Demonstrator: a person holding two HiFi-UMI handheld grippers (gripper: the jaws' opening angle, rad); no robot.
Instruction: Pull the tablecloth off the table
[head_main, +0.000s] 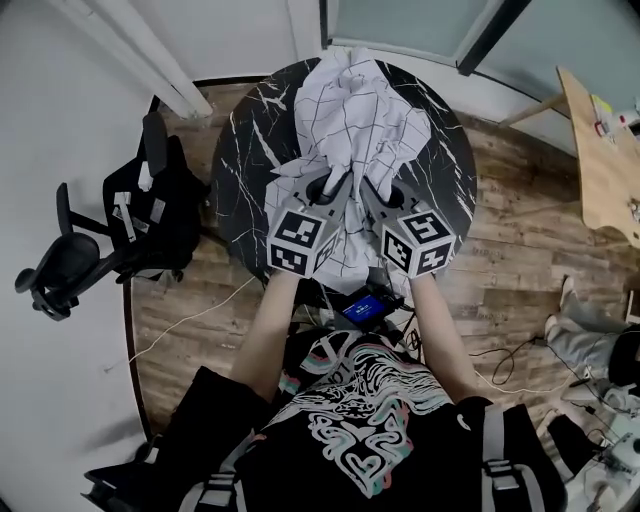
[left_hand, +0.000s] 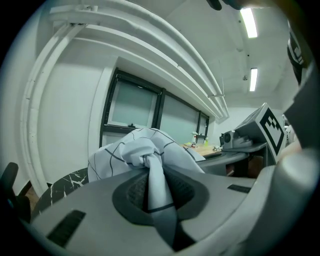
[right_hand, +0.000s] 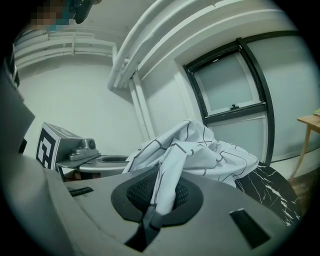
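A white tablecloth (head_main: 355, 120) with thin dark grid lines lies bunched in a crumpled heap down the middle of a round black marble table (head_main: 245, 150). Both grippers hang side by side over the table's near edge, lifted above it. My left gripper (head_main: 340, 187) is shut on a twisted fold of the tablecloth (left_hand: 156, 185), which runs between its pads. My right gripper (head_main: 372, 190) is shut on another fold of the tablecloth (right_hand: 167, 190). From both grips the cloth rises in a mound toward the far side.
A black office chair (head_main: 110, 235) stands left of the table against the white wall. A wooden table (head_main: 600, 160) is at the far right. Cables (head_main: 190, 325) trail over the wooden floor near the person's feet. A window (right_hand: 232, 87) lies beyond the table.
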